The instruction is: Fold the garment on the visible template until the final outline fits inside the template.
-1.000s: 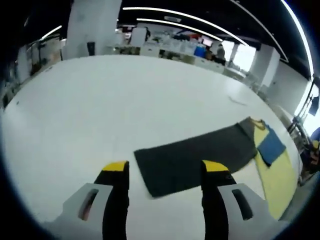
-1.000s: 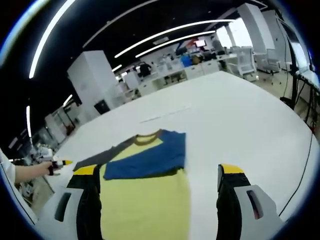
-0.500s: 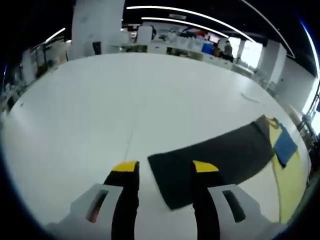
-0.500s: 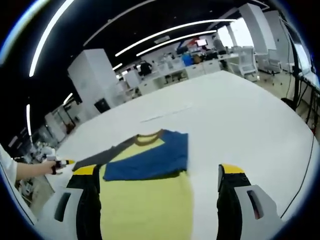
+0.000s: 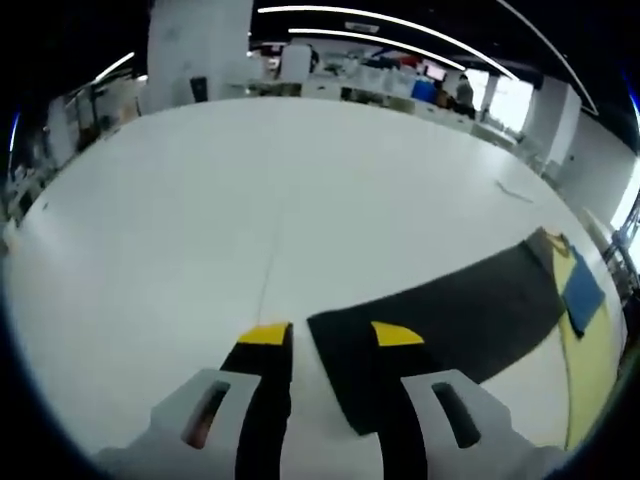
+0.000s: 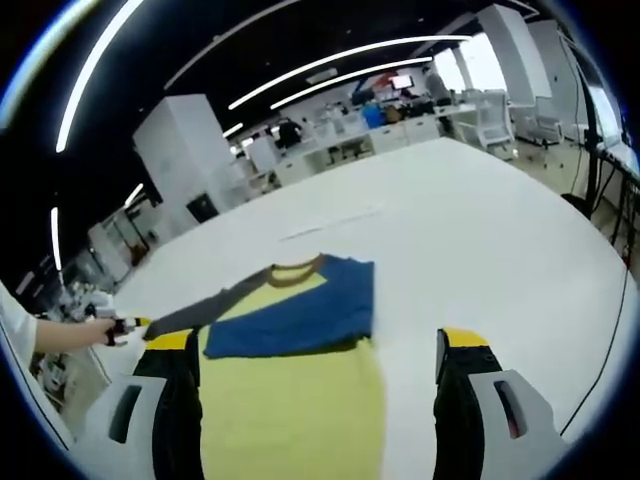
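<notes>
A long-sleeved shirt lies flat on the white table [image 5: 200, 220]. Its body is yellow [image 6: 300, 400], with a blue sleeve [image 6: 300, 315] folded across the chest. The dark grey sleeve [image 5: 450, 310] stretches out straight. My left gripper [image 5: 331, 335] sits low over that sleeve's cuff, the cuff's corner between its yellow-tipped jaws, which are narrowed but still apart. In the right gripper view the left gripper [image 6: 125, 327] shows in a hand at the sleeve's far end. My right gripper [image 6: 316, 339] is wide open above the shirt's hem, the jaws standing on either side of the body.
A thin pale strip [image 6: 330, 222] lies on the table beyond the collar. The table's rounded edge [image 6: 600, 300] drops off at the right, with chairs and a cable past it. Desks, a white pillar [image 5: 195, 45] and distant people stand behind.
The left gripper's jaws have drawn closer together around the grey cuff as that view slid along the sleeve end. The right gripper and the shirt body have stayed put.
</notes>
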